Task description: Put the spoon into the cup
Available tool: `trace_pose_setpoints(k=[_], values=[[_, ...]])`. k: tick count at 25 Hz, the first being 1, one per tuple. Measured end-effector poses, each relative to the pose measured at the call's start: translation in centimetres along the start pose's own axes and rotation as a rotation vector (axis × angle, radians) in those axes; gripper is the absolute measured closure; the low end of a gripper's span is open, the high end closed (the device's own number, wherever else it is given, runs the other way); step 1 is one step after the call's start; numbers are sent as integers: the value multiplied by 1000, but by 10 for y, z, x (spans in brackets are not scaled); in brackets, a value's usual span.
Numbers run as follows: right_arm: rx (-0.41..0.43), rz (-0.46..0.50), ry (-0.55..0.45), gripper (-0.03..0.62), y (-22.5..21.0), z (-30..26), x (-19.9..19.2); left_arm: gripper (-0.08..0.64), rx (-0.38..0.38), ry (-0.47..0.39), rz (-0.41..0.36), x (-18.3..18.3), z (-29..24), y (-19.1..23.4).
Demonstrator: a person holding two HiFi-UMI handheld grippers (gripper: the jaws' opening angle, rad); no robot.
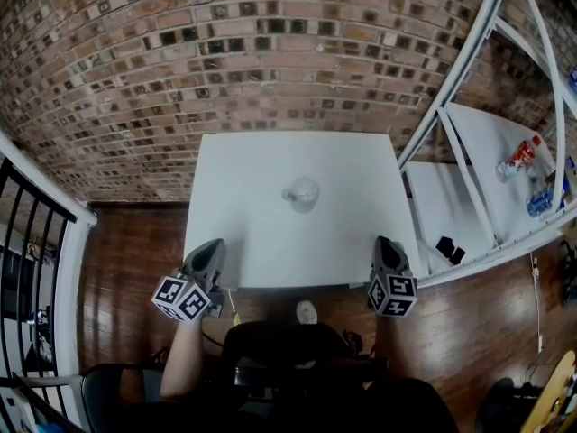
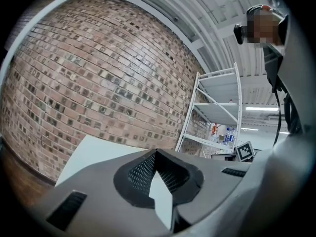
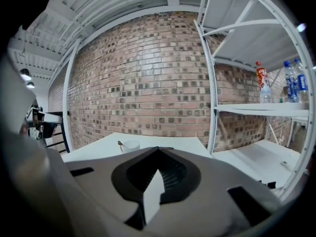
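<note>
Cup point(image 1: 302, 193): mid-bench point(image 1: 243, 170); spoon point(image 3: 120, 143) already stands in it, handle above the rim. Left hand-held gripper point(image 1: 211, 246), right hand-held gripper point(image 1: 387, 243): jaws together, empty, at near edge. Cup lies ahead between them, neither clearly nearer.

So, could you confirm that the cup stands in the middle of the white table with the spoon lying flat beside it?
Not quite: the spoon stands inside the cup, its handle leaning over the rim, as the right gripper view shows. The cup does stand in the middle of the white table.
</note>
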State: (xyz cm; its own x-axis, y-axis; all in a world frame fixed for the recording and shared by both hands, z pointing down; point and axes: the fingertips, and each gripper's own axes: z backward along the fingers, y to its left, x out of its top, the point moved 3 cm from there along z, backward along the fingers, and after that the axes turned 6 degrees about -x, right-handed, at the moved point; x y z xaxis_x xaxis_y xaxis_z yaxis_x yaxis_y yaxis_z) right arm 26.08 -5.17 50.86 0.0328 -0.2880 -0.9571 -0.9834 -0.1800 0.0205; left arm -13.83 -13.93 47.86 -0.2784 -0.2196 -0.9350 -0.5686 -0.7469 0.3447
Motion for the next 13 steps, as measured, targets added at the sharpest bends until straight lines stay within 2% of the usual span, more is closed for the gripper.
trace_pose_setpoints(k=[13], values=[[20,28,14,591,8,-18,0,568,8,4,2,2,-8,11]])
